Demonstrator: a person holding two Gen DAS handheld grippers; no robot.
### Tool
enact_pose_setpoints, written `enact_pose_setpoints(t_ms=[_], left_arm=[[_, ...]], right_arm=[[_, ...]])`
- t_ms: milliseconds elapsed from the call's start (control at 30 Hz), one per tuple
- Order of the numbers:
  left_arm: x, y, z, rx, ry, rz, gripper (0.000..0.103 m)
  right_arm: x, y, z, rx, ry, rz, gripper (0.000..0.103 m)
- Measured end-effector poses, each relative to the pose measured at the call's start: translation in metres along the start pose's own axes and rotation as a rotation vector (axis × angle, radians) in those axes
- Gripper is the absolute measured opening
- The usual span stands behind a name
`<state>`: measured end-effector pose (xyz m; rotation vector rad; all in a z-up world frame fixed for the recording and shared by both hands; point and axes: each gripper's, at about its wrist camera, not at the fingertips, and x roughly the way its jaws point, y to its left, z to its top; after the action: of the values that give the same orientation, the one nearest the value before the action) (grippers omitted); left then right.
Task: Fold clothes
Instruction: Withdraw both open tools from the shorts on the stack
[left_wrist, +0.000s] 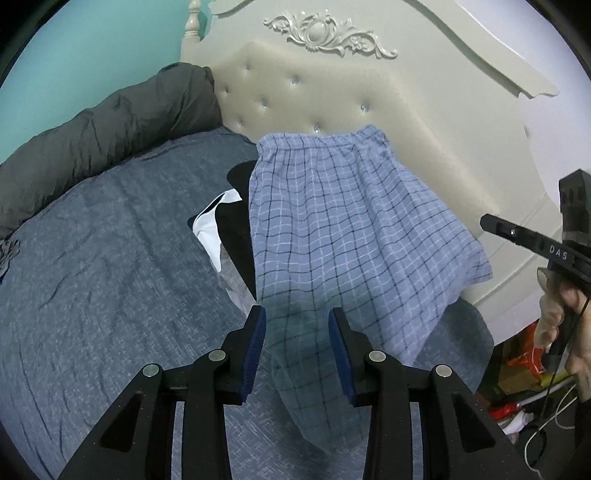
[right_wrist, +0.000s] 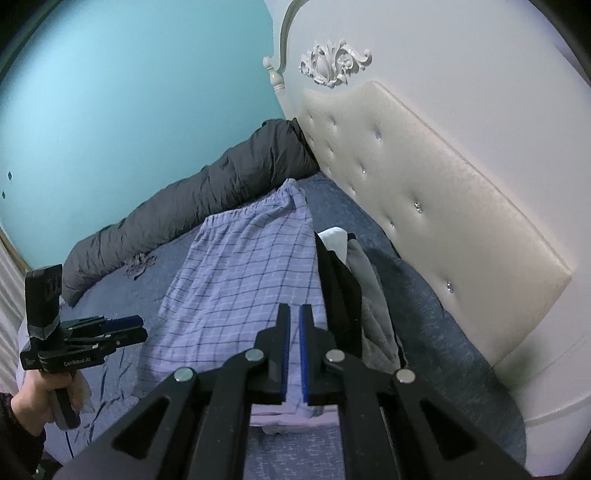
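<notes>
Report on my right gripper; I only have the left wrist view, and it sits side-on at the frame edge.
Observer: The right gripper is shut, pads together with nothing pinched, and it points down over the plaid shorts.
Operator: Check my left gripper against those shorts.
Observer: From the side, the left gripper hangs at the shorts' edge above the blue sheet, with no cloth between its fingers.
</notes>
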<state>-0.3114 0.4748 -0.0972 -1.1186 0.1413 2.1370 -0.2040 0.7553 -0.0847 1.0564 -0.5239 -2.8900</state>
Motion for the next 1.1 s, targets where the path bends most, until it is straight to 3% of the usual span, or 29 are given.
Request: enact_pose_setpoints(t_ms=[733, 933, 1100], left_arm=[[-0.080, -0.043, -0.017, 0.021, -0.110, 0.012, 0.052], [-0.100, -0.055, -0.026, 0.023, -0.138, 0.018, 0.058], [-0.116, -0.065, -0.035, 0.038, -0.157, 0.017, 0.063]], right_arm=[[-0.070, 0.042, -0.021, 0.003, -0.092, -0.026, 0.010], [-0.086, 0.051, -0.030, 0.011, -0.103, -0.037, 0.021], [-0.102, 0.058, -0.039, 0.018, -0.123, -0.050, 0.043]])
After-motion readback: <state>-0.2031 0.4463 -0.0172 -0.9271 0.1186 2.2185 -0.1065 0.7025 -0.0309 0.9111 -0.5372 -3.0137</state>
